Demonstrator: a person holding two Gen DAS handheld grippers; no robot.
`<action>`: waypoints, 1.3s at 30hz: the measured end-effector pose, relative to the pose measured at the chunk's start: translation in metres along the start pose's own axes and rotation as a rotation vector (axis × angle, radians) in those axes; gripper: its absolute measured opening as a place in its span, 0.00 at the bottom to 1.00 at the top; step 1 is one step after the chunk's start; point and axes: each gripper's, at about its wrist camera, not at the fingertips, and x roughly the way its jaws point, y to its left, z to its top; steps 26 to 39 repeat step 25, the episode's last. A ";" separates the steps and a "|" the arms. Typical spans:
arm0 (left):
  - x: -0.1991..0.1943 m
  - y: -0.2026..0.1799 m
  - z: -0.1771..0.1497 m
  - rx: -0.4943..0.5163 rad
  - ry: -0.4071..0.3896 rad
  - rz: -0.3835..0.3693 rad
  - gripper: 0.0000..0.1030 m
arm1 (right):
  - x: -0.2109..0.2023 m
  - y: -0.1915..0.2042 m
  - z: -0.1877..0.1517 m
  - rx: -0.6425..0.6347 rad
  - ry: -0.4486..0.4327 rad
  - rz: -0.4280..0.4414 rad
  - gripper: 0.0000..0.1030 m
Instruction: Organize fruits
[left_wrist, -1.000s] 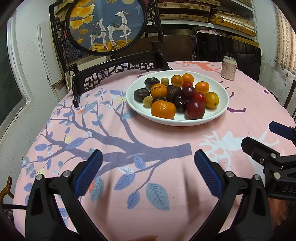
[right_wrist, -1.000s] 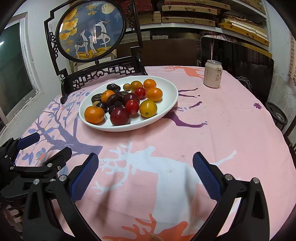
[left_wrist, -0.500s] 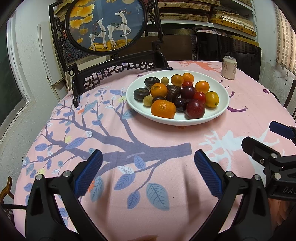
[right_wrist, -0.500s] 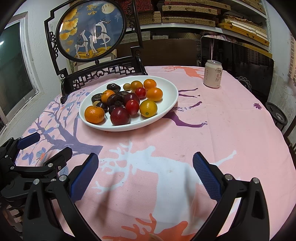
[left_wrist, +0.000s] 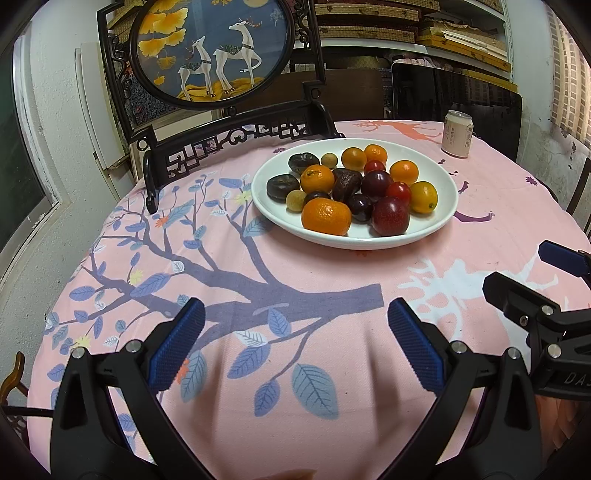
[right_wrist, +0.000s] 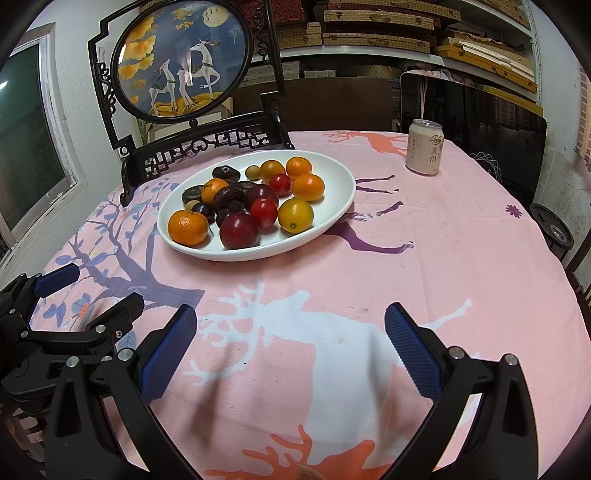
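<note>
A glossy white oval ceramic plate (left_wrist: 439, 177) heaped with smooth round oranges, plums and wrinkled dark fruits (left_wrist: 343, 188) sits mid-surface, long axis crosswise. Left gripper (left_wrist: 291, 332) and right gripper (right_wrist: 288, 339) hover spread, empty.

A round table (left_wrist: 332, 369) under a pink tablecloth (right_wrist: 443, 258) printed with deer and a leafy branch fills the near ground. At its far left edge stands a dark carved wooden screen (left_wrist: 210, 48) with an oval deer painting. A window (right_wrist: 26, 140) sits in the white left wall. Shelves (right_wrist: 388, 29) of flat boxes line the far wall, above a dark panel (left_wrist: 461, 92).
</note>
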 end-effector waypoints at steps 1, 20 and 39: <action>0.000 0.000 0.000 0.001 0.001 0.000 0.98 | 0.000 0.000 0.000 0.000 0.000 0.000 0.99; 0.001 0.001 -0.001 -0.003 -0.004 -0.011 0.98 | 0.000 0.000 -0.001 -0.003 0.000 0.006 0.99; 0.001 0.000 0.000 -0.001 -0.001 -0.012 0.98 | 0.000 -0.001 -0.001 -0.003 0.002 0.005 0.99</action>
